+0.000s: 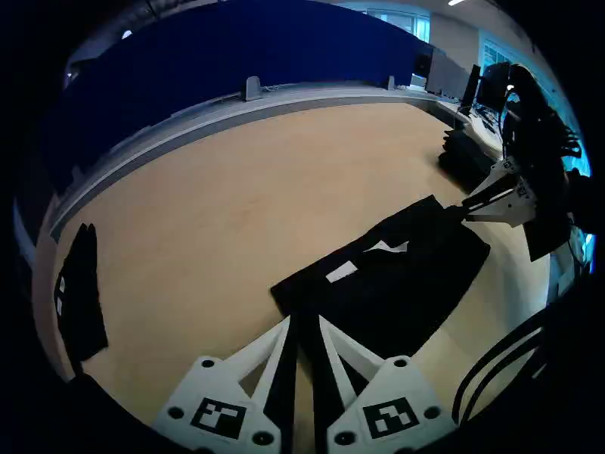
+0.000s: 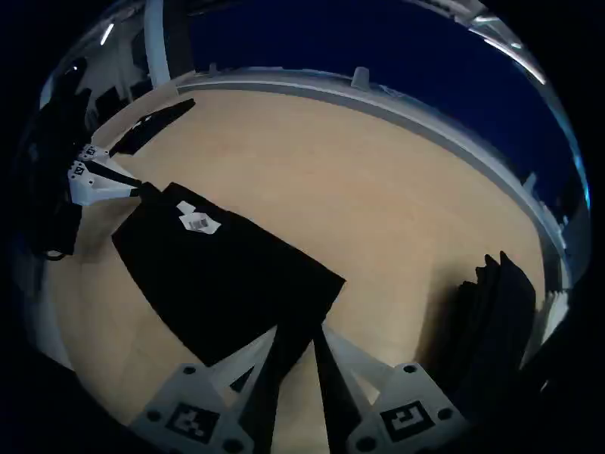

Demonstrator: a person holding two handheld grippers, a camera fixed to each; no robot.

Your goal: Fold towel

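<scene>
Currently I have the black towel (image 1: 393,287) (image 2: 219,272) spread on the wooden table (image 1: 227,204) (image 2: 340,174), close to my edge, with its white tags (image 1: 342,271) (image 2: 198,221) facing up. My left gripper (image 1: 304,321) (image 2: 98,185) is clamped on one near corner, both fingers pressed on the cloth. My right gripper (image 2: 299,333) (image 1: 491,200) is pinched onto the opposite corner. A stack of dark cloths (image 1: 465,155) (image 2: 491,318) sits by the table's right end, and a lone black cloth (image 1: 79,295) (image 2: 151,125) lies by its left end.
</scene>
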